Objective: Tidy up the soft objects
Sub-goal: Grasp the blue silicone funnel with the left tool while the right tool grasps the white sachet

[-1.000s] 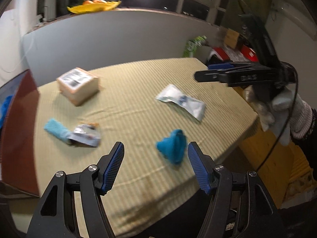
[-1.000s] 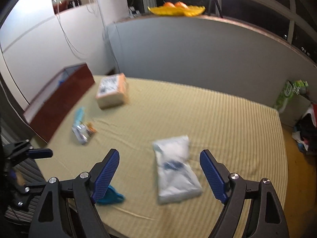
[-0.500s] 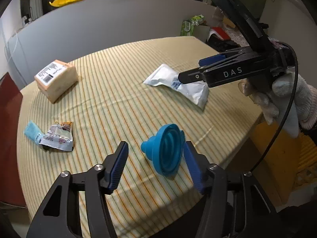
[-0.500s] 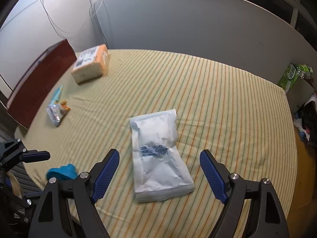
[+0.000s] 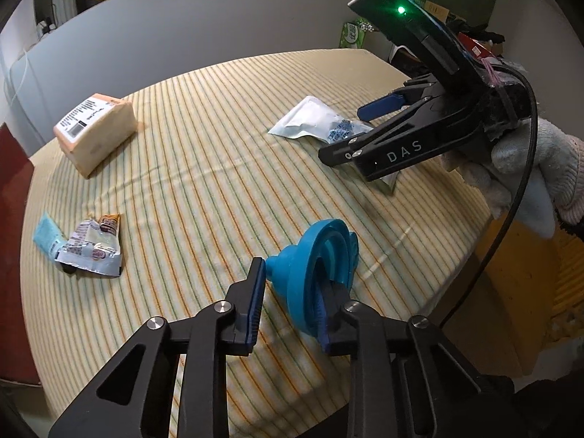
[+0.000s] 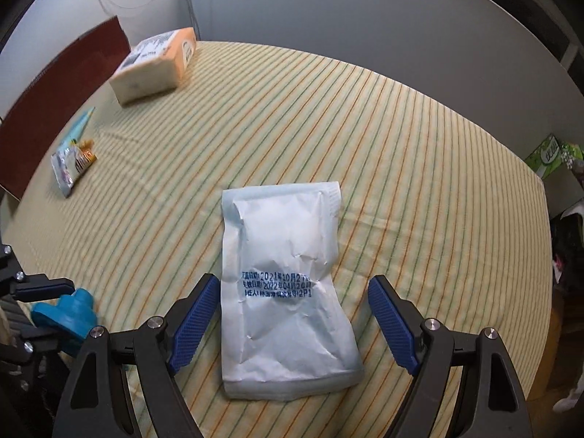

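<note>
A blue collapsible funnel (image 5: pixel 321 270) lies on its side on the striped tablecloth, between the fingers of my left gripper (image 5: pixel 292 306); the jaws have narrowed around it, the right finger inside its rim, the left finger still a little apart. It also shows in the right wrist view (image 6: pixel 69 317). A white pouch (image 6: pixel 288 292) with blue printed dates lies between the wide-open fingers of my right gripper (image 6: pixel 295 325), untouched. The pouch (image 5: pixel 314 124) and right gripper (image 5: pixel 368 127) also show in the left wrist view.
A wrapped orange-and-white block (image 5: pixel 95 127) sits at the far left. A crumpled snack wrapper (image 5: pixel 91 252) and a light blue packet (image 5: pixel 45 233) lie at the left. A dark red panel (image 6: pixel 54 102) borders the table's left side. The table's near edge (image 5: pixel 456 277) is close.
Both grippers moved down and forward toward their objects. The left jaws narrowed around the funnel. The right gripper stayed open and now straddles the pouch.
</note>
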Available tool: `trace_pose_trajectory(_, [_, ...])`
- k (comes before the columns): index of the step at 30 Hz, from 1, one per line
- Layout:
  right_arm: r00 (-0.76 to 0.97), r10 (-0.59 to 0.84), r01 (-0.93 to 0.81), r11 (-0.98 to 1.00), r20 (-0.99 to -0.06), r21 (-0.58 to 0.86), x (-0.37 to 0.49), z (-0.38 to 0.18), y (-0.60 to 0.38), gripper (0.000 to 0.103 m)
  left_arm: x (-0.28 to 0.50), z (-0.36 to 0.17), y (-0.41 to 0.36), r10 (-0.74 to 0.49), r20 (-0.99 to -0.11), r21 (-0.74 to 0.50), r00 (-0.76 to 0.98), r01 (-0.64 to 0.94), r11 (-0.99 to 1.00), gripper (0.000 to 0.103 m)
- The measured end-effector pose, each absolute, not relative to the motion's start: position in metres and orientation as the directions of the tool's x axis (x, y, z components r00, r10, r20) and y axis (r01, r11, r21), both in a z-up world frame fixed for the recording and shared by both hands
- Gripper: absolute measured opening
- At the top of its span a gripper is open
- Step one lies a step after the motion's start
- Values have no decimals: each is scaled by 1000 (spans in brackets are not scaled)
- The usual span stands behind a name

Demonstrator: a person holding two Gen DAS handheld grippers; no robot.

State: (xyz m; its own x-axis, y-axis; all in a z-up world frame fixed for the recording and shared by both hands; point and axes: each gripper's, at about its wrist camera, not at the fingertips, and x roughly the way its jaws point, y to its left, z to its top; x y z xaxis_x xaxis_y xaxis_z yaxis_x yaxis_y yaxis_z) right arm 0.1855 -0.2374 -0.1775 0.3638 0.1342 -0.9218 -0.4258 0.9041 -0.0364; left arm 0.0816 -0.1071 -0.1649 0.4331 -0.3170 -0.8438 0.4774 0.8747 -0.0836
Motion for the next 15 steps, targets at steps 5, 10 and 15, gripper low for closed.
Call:
trace_pose_trajectory(5, [345,136,-433,901,-929,-28,190,-178,-237,80,84,-166,-108,-313,-842,-79,440,473,878,21])
trace_pose_trajectory(10, [330,141,-444,896,-933,-22,195,-176,-234,67,87,-168,-108,-319,-840,-87,439,471,878,19])
trace_pose_trajectory(15, [315,152,-437,899,-937,-1,199,-172,-242,40,87,-169,-107,-320,-836,-84,446,472,878,18])
